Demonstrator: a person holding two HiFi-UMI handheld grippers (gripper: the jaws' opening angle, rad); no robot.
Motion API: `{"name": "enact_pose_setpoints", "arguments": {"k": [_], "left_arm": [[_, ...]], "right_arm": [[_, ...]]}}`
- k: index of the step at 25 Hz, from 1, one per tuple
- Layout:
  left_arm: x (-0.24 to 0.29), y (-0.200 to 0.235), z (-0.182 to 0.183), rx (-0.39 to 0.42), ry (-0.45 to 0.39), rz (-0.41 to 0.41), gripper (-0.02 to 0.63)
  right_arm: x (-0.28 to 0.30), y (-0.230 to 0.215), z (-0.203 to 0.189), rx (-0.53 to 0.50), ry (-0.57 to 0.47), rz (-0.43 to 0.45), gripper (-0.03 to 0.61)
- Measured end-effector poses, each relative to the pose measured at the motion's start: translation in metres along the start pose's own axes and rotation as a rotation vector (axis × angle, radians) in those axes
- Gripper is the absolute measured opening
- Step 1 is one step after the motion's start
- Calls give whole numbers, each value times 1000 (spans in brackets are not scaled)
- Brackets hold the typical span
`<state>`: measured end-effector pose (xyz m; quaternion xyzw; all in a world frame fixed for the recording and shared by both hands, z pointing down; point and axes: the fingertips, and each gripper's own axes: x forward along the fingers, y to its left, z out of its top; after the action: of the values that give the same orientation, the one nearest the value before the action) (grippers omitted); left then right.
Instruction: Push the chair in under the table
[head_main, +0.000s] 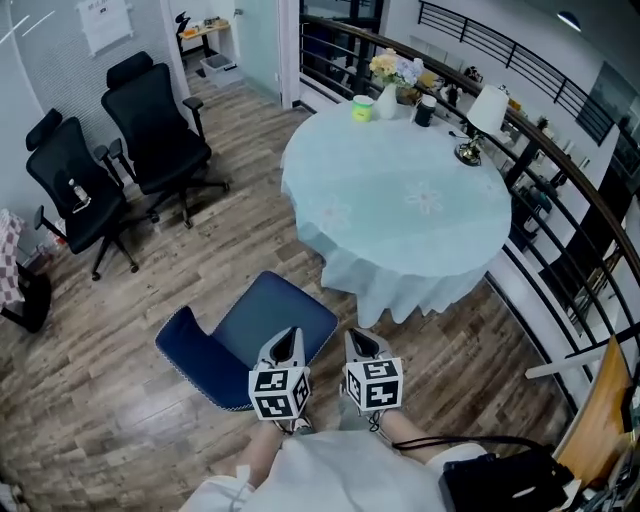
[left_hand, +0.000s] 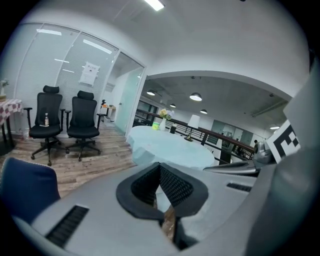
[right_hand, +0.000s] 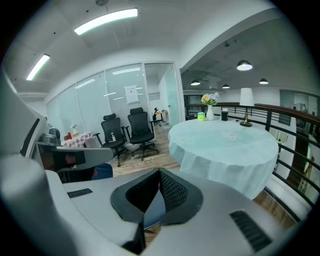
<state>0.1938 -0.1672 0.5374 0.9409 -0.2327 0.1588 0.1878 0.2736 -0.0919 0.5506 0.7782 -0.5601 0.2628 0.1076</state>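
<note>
A blue upholstered chair (head_main: 262, 322) stands on the wood floor just left of and in front of the round table (head_main: 400, 205), which is draped in a pale blue cloth; its backrest (head_main: 192, 356) is to the left and its seat faces the table. My left gripper (head_main: 288, 346) is shut and empty over the seat's near edge. My right gripper (head_main: 361, 346) is shut beside it, past the seat's right corner. The left gripper view shows the chair's edge (left_hand: 24, 189) and the table (left_hand: 172, 148) ahead. In the right gripper view the table (right_hand: 225, 145) lies ahead to the right.
Two black office chairs (head_main: 150, 140) stand by the glass wall at the left. A lamp (head_main: 484, 118), flowers (head_main: 392, 70) and cups sit at the table's far rim. A black railing (head_main: 560, 190) curves behind the table. A black bag (head_main: 510, 480) hangs at my right.
</note>
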Motion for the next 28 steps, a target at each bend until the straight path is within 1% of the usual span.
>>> {"name": "enact_pose_setpoints", "arguments": {"k": [2,4,8,15,18,22,25,28], "left_arm": [[5,-1,6,-19,-8,20,3],[6,-2,13,-18,-22,36,3],[12,4,24,-15,-41,71,3],[7,17,20,-25,-40,141,3],[-1,26,22,-46,-60,176,3],[-18,46,22,-87,-75,242,3],[-35,66,19,-119,-85,299,10],[-57,88,16,-127,-87,376,59]], "right_arm": [[7,-1,10,-33,6,42,17],[12,-1,18,-57,2,73,17],[27,2,32,-57,-16,115,17],[41,11,36,-66,-20,167,17],[44,15,36,-74,-10,189,17],[51,22,32,-76,19,221,17],[56,34,34,-96,33,257,17],[60,51,33,-120,47,296,17]]}}
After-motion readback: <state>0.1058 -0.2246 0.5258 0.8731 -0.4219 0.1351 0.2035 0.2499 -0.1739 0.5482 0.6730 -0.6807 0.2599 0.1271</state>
